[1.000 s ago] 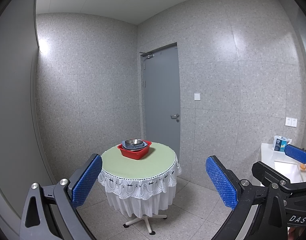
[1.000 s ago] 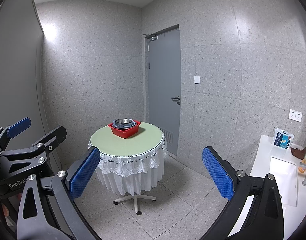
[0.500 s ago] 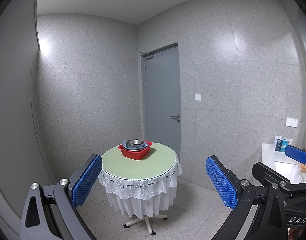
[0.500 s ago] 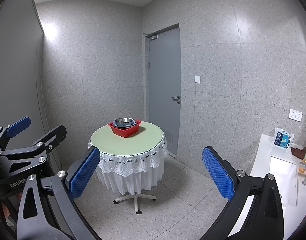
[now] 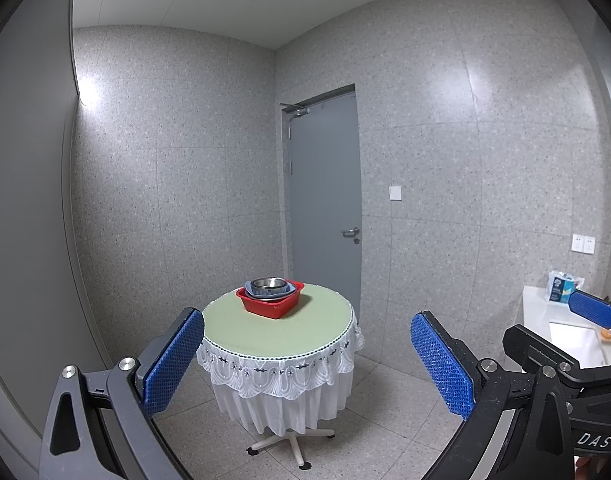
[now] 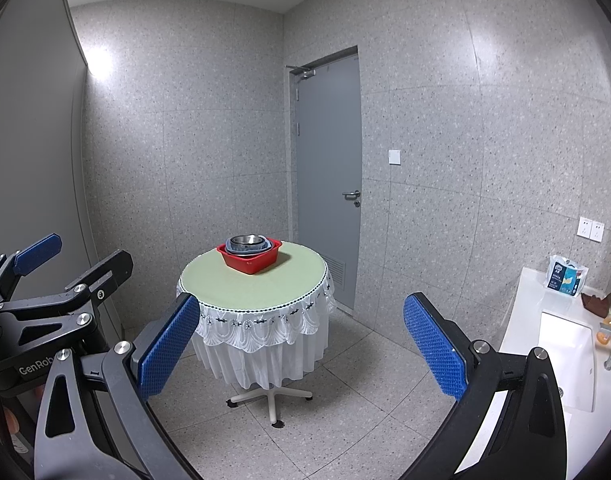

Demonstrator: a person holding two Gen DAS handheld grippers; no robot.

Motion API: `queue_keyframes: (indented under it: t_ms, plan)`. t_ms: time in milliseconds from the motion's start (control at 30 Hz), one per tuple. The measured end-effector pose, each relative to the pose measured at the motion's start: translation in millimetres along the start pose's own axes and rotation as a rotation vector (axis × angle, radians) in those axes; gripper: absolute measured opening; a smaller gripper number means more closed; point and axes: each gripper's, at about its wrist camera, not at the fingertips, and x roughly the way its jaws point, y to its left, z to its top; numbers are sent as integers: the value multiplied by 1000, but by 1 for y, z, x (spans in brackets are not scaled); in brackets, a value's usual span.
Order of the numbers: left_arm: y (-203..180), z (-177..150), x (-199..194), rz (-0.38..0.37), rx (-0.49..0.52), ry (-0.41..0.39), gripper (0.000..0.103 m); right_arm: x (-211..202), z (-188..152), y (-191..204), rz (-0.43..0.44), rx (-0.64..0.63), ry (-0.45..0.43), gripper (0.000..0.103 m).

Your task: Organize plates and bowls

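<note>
Red basin (image 5: 270, 306) resting on round table (image 5: 233, 334), toward its far side, well apart from both grippers. Steel bowl (image 5: 268, 282) nested atop blue-grey plates (image 5: 252, 291) inside basin. Left gripper (image 5: 307, 364) spread wide, grasping nothing. Right gripper (image 6: 301, 348) likewise spread wide, grasping nothing. Grey door (image 6: 329, 168) behind table; white counter with sink (image 6: 565, 360) off to right.
</note>
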Motion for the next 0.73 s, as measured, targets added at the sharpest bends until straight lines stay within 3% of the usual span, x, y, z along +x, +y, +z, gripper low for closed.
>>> queue_keyframes:
  t_ms: [733]
  plan:
    - [1, -1, 1, -1, -4, 1, 102, 2, 0, -1, -1, 4, 3, 103]
